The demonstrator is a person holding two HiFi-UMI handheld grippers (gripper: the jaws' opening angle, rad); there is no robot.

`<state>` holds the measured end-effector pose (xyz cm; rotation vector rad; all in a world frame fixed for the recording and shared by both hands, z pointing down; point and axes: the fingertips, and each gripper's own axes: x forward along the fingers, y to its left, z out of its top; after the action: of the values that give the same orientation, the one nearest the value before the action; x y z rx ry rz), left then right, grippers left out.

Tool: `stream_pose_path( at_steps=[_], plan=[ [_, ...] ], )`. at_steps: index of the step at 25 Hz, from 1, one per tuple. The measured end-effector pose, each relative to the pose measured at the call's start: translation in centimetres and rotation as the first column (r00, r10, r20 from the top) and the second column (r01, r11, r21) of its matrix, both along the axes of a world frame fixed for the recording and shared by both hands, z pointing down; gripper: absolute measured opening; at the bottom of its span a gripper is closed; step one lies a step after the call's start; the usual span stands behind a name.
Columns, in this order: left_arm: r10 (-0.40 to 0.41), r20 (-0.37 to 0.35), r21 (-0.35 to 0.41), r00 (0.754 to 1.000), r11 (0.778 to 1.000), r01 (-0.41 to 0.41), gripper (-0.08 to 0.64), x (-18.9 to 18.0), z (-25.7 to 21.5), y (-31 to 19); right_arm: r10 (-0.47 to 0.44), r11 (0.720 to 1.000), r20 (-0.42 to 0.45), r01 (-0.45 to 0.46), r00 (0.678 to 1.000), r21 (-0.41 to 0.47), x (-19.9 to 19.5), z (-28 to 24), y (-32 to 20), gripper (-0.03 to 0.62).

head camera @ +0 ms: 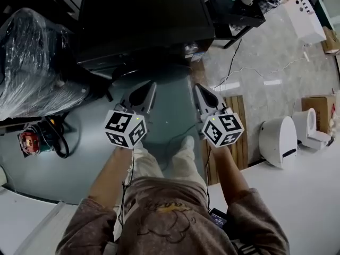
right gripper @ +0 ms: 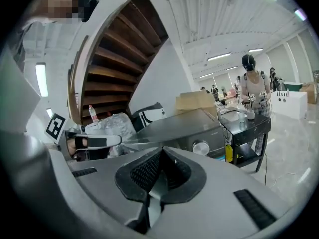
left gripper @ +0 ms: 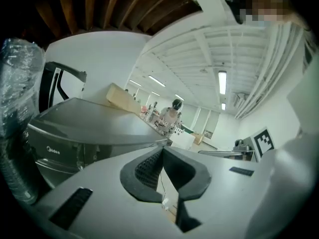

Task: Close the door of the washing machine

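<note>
In the head view the dark washing machine [head camera: 143,20] stands straight ahead, seen from above. My left gripper [head camera: 152,85] and right gripper [head camera: 197,87] are held side by side in front of it, both shut and empty, touching nothing. The left gripper view shows the machine's grey top and front panel [left gripper: 75,133] to the left of my shut left gripper [left gripper: 163,149]. In the right gripper view the machine's panel knob [right gripper: 201,148] sits just beyond my shut right gripper [right gripper: 162,151]. My own grippers hide the door in both gripper views.
A plastic-wrapped bundle [head camera: 32,62] and a red cable reel [head camera: 29,141] lie to the left. On the right are a wooden pallet [head camera: 234,132], a white rounded appliance [head camera: 279,139], a cardboard box [head camera: 319,108] and a black cart [head camera: 234,9]. A person [right gripper: 251,78] stands far off.
</note>
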<state>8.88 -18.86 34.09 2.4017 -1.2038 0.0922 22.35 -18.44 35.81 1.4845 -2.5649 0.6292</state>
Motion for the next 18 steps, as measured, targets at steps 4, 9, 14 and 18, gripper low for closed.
stream_pose_path(
  at_steps=[4,9,14,18],
  plan=[
    [0.012,-0.031,0.049,0.999,0.999,-0.01,0.003,-0.6,-5.4,2.2,-0.025,0.999,0.011,0.025,1.0,0.037,-1.1,-4.6,3.1,0.0],
    [0.044,-0.046,0.098,0.998,0.994,-0.04,0.003,-1.6,-10.1,5.2,-0.106,0.989,-0.018,0.107,0.994,0.098,-2.7,-9.4,6.0,0.0],
    [0.102,-0.024,0.125,0.994,0.987,-0.099,0.003,-2.3,-12.7,8.3,-0.172,0.975,-0.025,0.174,0.985,0.14,-3.8,-13.0,8.6,0.0],
    [0.068,-0.003,0.15,0.998,0.986,-0.067,0.003,-3.6,-13.5,10.3,-0.198,0.967,-0.033,0.201,0.98,0.156,-4.2,-13.9,10.7,0.0]
  ],
)
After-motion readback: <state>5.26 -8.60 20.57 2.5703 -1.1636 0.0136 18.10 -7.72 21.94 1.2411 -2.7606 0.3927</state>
